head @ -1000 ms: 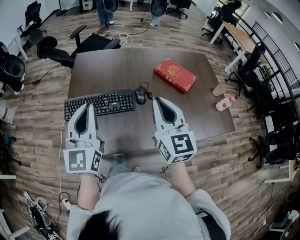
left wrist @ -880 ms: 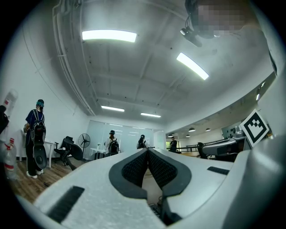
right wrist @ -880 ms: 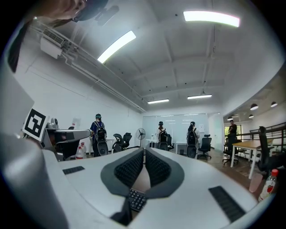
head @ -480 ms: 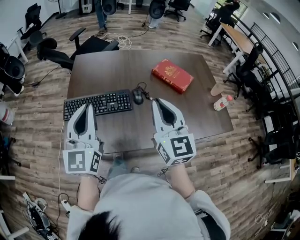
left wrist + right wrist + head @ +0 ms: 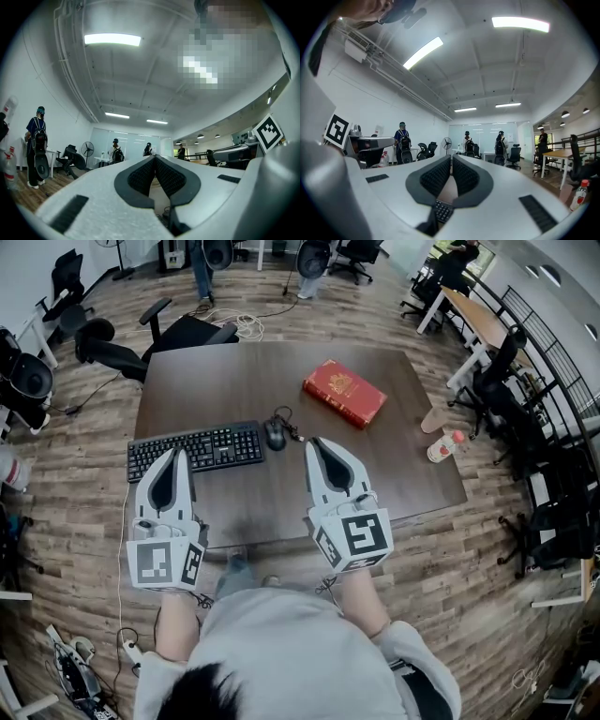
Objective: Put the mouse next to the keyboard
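1. The mouse [image 5: 275,434] lies just above the middle of the head view, on the dark table [image 5: 394,474]. It sits just beside the right-hand end of the keyboard [image 5: 195,449], perhaps with a sliver of gap. From this layout, the placing looks already done.
2. The left gripper [image 5: 175,454], at the lower left of the frame, has its jaws pressed together tip to tip with nothing between them. Its tip is over the keyboard's near edge.
3. The right gripper [image 5: 315,442], at the lower middle, is likewise closed and empty. Its tip points up the frame, near the mouse but apart from it.
4. Probable risk: if the right gripper drifts up and to the left, its tip could nudge the mouse. That would knock it askew or push it away from the keyboard.
5. Another risk is the mouse cable [image 5: 286,413], which loops just above the mouse. A jaw catching it would likely drag the mouse along.
6. If the left gripper dips, it could press keys or shove the keyboard, opening a gap.
7. The red book [image 5: 344,392], in the upper middle, is well apart and unlikely to interfere.
8. No writing can be read. The book's cover carries a gold emblem too small to make out, and the key legends are specks. The bottle [image 5: 445,446] on the floor at the right has an unreadable red label. The gripper cubes show only black-and-white square markers.
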Action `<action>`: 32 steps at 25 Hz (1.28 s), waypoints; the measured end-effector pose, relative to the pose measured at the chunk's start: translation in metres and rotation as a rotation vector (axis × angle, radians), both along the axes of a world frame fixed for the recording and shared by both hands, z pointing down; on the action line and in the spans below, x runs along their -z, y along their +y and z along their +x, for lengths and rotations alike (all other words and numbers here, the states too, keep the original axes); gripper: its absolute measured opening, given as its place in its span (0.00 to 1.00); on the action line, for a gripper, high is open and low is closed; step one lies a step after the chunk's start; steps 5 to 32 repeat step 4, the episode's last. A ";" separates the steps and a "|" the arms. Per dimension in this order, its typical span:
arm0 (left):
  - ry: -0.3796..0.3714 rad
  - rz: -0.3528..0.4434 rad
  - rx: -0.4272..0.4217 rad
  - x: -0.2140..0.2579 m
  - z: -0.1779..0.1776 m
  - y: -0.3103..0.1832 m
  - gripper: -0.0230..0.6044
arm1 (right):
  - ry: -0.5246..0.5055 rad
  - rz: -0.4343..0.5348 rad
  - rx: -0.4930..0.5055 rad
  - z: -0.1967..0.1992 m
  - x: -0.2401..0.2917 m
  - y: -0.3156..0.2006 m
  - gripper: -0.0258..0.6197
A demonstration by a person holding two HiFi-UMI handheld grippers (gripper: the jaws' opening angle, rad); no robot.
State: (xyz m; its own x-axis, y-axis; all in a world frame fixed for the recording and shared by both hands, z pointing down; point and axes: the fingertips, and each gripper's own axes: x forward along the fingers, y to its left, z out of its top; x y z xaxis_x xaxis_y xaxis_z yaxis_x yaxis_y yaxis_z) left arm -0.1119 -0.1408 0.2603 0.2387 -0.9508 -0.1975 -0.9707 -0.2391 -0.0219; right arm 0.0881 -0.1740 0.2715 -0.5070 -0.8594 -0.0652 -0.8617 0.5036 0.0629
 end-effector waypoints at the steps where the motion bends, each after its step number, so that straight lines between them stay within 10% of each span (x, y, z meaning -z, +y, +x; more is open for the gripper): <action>1: 0.000 0.000 0.000 0.000 0.000 -0.001 0.05 | -0.001 0.000 0.001 0.000 0.000 -0.001 0.07; 32: 0.001 -0.002 -0.001 -0.001 0.000 -0.004 0.05 | -0.002 -0.001 0.002 0.000 0.000 -0.004 0.07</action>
